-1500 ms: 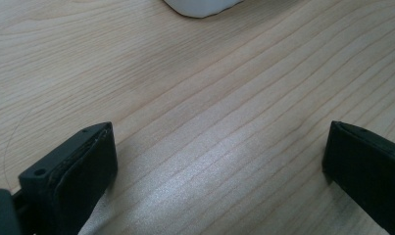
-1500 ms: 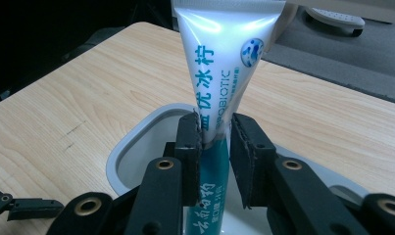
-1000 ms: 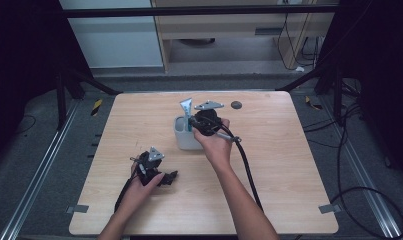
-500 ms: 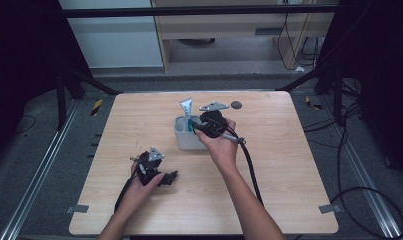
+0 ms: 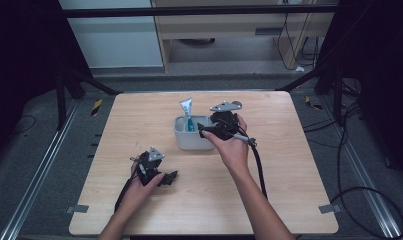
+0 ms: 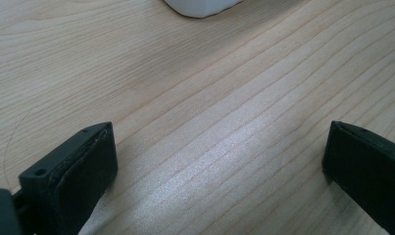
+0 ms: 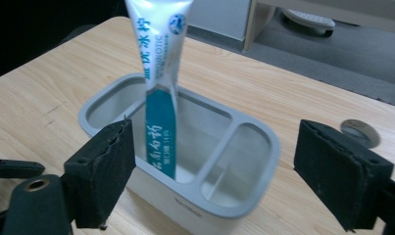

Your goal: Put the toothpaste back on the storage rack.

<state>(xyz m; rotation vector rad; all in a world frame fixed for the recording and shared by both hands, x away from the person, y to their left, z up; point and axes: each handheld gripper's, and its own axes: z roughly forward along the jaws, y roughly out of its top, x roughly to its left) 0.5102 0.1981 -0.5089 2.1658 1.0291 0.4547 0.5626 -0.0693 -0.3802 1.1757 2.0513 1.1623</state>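
Two compartments are seen in the grey holder at the centre of the right gripper view — the toothpaste tube stands in the larger left one, leaning against its rim. The right gripper is held just beside the holder, its jaws just opened wide, nothing pressed between them. At lower left of the high view, the left gripper is rested on the wooden table, jaws apart.
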